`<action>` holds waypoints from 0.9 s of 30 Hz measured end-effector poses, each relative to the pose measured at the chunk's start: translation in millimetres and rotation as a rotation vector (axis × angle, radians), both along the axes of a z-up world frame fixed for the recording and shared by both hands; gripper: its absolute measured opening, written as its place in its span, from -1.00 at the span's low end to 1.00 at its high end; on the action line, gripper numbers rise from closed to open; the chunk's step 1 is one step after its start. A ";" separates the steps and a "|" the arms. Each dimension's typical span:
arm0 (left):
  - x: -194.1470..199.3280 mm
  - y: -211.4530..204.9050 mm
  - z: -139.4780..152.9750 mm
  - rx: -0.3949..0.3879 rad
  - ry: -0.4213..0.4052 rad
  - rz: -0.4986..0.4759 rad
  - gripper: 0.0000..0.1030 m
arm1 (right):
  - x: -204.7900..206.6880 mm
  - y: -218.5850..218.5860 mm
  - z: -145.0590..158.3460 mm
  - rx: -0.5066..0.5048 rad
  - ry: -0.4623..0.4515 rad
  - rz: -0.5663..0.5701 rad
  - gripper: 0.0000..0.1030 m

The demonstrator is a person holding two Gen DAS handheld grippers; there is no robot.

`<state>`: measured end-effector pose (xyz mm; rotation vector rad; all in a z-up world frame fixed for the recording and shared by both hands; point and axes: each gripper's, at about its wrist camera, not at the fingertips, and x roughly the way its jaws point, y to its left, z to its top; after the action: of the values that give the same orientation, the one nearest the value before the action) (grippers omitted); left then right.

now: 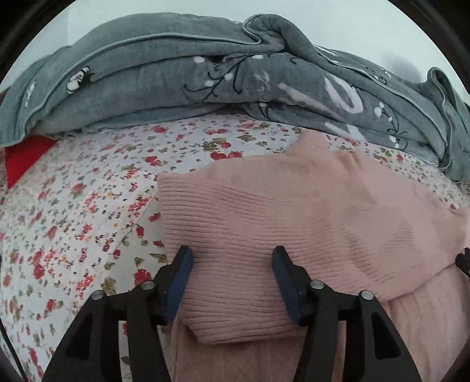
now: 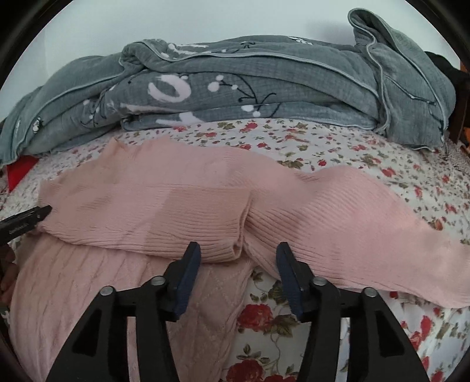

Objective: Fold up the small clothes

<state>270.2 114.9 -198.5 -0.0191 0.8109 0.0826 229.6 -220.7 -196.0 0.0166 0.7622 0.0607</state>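
Left wrist view: left gripper (image 1: 232, 258) is hovering over the pink sweater (image 1: 293, 211), jaws standing spread w/ the ribbed knit lying between & under them; pads aren't pressing on the fabric. The sweater is lying on the floral bedsheet (image 1: 73, 223), its ribbed part folded over a cable-knit part that's showing at bottom right. A collar-like point is sticking up at the far edge, near the grey quilt (image 1: 176, 73), which is sitting bunched in folds along the back of the bed. A red item (image 1: 23, 158) is peeking out from under the quilt's left end. At the far right edge a dark tip of the right gripper (image 1: 464, 261) is showing beside the sweater.

Right wrist view: right gripper (image 2: 238, 255) is pointing down at the sweater (image 2: 176, 205), fingers spread apart, nothing pinched; a ribbed fold is lying just beyond the tips. One sleeve is stretching out to the right across the bedsheet (image 2: 367, 164). Cable-knit body is lying bottom left, under the ribbed layer. Left gripper (image 2: 29, 219) is coming in at the left edge, tip touching or just beside the sweater's edge, can't tell which. Quilt (image 2: 264, 73) is piled at the back against a pale wall (image 2: 205, 17). No containers in either view; everything's lying straight on the bed.
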 end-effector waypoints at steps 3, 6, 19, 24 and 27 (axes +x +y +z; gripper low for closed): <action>0.3 9.5 -2.1 -0.005 0.007 0.064 0.52 | -0.5 3.2 -1.9 -0.009 -0.004 0.008 0.13; -0.1 24.0 -5.5 -0.098 0.019 0.065 0.55 | 0.3 5.4 -4.0 -0.019 0.001 0.009 0.15; 2.2 21.8 -6.9 -0.103 0.009 0.073 0.55 | 1.4 4.4 -3.7 -0.016 -0.004 0.004 0.20; 1.6 27.0 -6.1 -0.143 -0.004 0.070 0.54 | 2.2 2.9 -4.0 -0.004 -0.006 -0.004 0.20; 1.5 31.0 -6.6 -0.167 -0.006 0.075 0.54 | 2.6 3.4 -4.0 -0.004 -0.007 -0.008 0.21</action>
<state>271.7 145.9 -205.0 -0.2081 0.8096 0.0856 232.2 -217.3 -200.0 0.0154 0.7552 0.0512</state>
